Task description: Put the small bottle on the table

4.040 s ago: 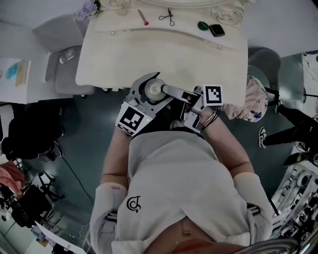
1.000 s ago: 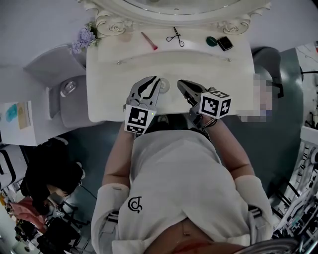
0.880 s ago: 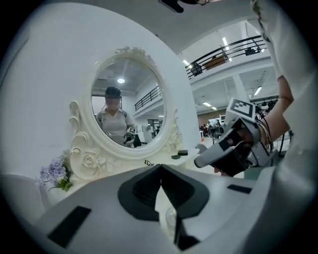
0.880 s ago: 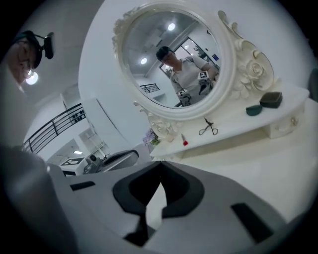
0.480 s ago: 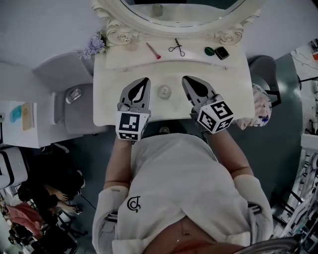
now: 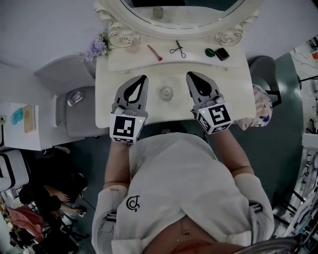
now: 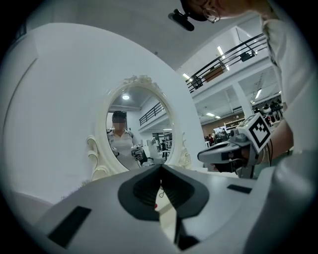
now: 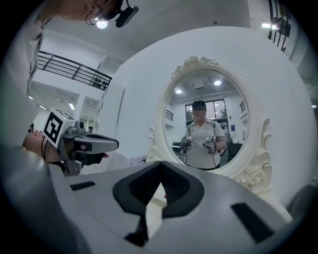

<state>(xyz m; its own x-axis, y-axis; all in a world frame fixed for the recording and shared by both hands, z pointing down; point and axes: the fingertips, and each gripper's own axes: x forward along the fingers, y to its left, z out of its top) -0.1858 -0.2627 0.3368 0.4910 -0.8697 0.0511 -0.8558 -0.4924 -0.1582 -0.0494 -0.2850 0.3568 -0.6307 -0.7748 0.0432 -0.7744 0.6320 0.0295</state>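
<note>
Two closed, empty grippers over the table (image 6: 233, 82), small bottle (image 6: 166, 92) on it between them, left gripper (image 6: 143, 79) just left, right gripper (image 6: 191, 75) just right, touching neither.

Matt plastic, smooth paint, glossy glass
Your left gripper (image 6: 143, 78) and right gripper (image 6: 189, 74) wear matt grey plastic shells; the table (image 6: 233, 89) under them looks smooth, painted cream; at twelve o'clock the mirror (image 6: 198, 7) is glossy glass; at six o'clock your shirt (image 6: 179, 183) is white cloth.
</note>
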